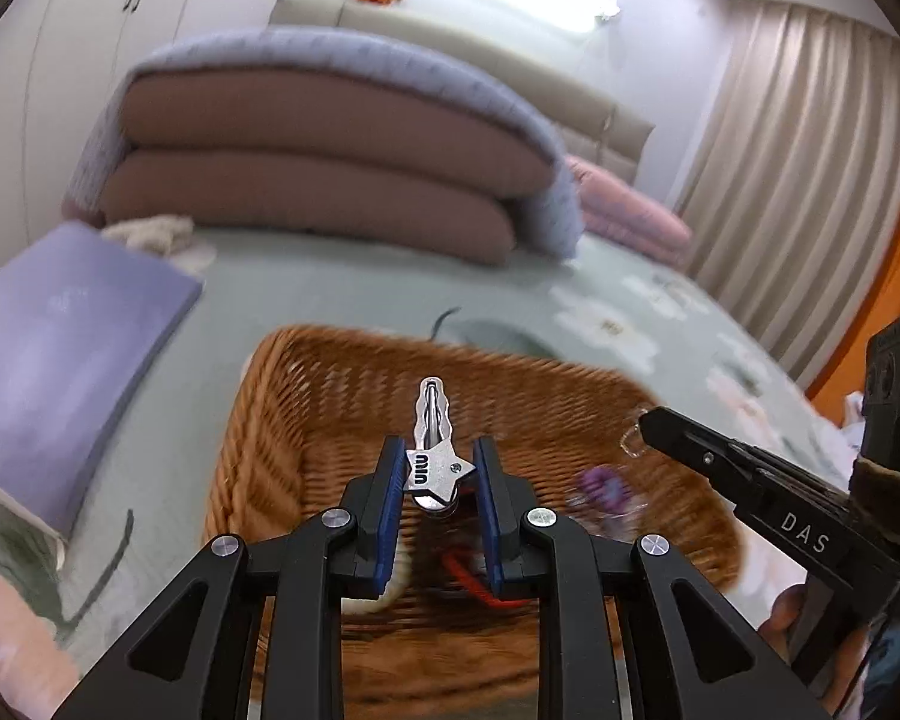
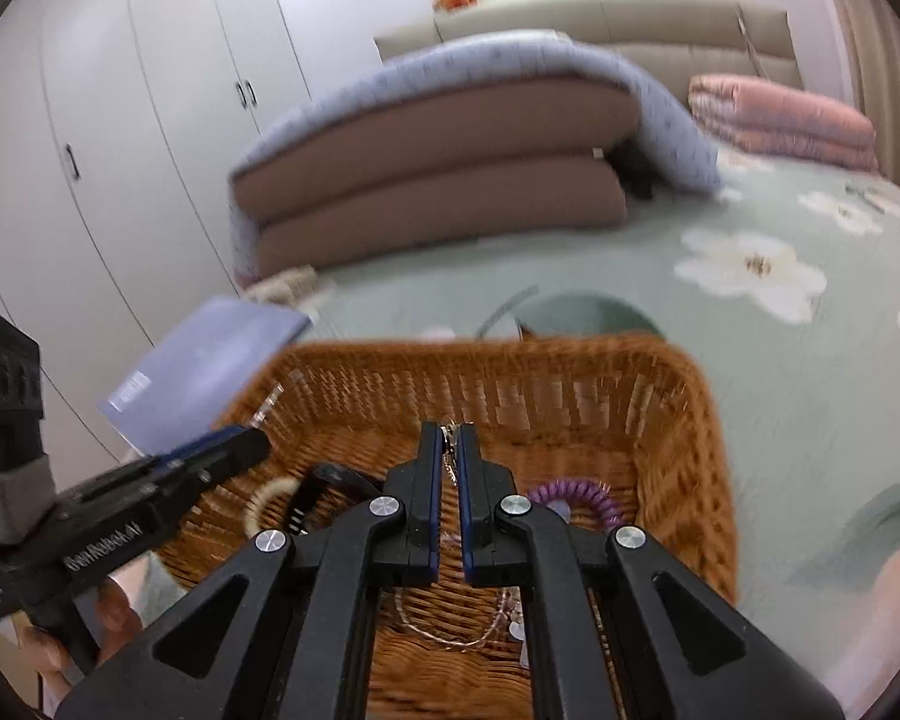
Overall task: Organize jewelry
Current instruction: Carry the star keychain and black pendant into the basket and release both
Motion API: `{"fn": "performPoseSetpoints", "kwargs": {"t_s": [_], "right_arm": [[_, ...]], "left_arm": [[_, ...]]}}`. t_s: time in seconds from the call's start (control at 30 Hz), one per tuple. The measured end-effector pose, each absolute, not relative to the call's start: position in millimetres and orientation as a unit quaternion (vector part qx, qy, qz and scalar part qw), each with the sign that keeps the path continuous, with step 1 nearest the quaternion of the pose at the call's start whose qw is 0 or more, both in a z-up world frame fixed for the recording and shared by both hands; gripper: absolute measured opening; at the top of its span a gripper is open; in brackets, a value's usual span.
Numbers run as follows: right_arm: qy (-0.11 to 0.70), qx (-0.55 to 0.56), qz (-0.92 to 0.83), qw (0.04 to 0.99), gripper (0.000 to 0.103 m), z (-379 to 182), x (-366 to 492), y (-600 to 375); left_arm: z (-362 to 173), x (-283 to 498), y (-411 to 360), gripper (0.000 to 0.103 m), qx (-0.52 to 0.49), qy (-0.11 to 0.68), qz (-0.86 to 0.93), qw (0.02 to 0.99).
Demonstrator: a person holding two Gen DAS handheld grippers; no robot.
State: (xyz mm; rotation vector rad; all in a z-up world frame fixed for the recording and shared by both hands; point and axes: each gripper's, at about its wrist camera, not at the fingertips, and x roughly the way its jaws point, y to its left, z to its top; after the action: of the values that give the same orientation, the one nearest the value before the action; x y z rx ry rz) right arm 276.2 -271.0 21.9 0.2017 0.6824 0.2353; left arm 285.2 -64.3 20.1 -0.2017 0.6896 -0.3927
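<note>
A brown wicker basket (image 1: 258,414) sits on the bed; it also shows in the right wrist view (image 2: 678,420). My left gripper (image 1: 437,459) is shut on a silver star-shaped hair clip (image 1: 432,450) and holds it above the basket. My right gripper (image 2: 450,438) is shut on a thin chain necklace (image 2: 450,468) that hangs down into the basket. In the basket lie a purple coil hair tie (image 2: 576,492), a black clip (image 2: 324,492), a cream ring (image 2: 270,495) and a red cord (image 1: 474,582). The right gripper shows in the left wrist view (image 1: 639,432).
The bed has a green sheet with white flowers (image 2: 750,267). A purple flat box (image 1: 66,336) lies left of the basket. Folded brown and blue quilts (image 1: 318,168) and pink pillows (image 2: 780,114) are behind. White wardrobes (image 2: 120,120) stand on the left.
</note>
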Motion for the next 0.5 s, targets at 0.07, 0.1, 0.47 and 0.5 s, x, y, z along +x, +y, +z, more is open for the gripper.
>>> {"fn": "performPoseSetpoints", "kwargs": {"t_s": [0.07,0.1,0.47,0.5], "right_arm": [[0.353,0.105,0.116,0.923,0.006,10.9,282.0,-272.6],[0.353,0.105,0.116,0.923,0.006,10.9,282.0,-272.6],[0.344,0.116,0.115,0.925,0.03,7.2,281.2,-279.9],[0.337,0.113,0.111,0.928,0.032,9.4,278.3,-280.3]], "left_arm": [[13.5,290.0,-61.9,0.023,-0.108,0.345,-0.195,0.912],[12.7,290.7,-62.0,0.023,-0.107,0.346,-0.196,0.911],[14.7,286.0,-66.2,0.049,-0.093,0.338,-0.187,0.917],[16.8,283.3,-66.2,0.053,-0.09,0.331,-0.183,0.921]]}}
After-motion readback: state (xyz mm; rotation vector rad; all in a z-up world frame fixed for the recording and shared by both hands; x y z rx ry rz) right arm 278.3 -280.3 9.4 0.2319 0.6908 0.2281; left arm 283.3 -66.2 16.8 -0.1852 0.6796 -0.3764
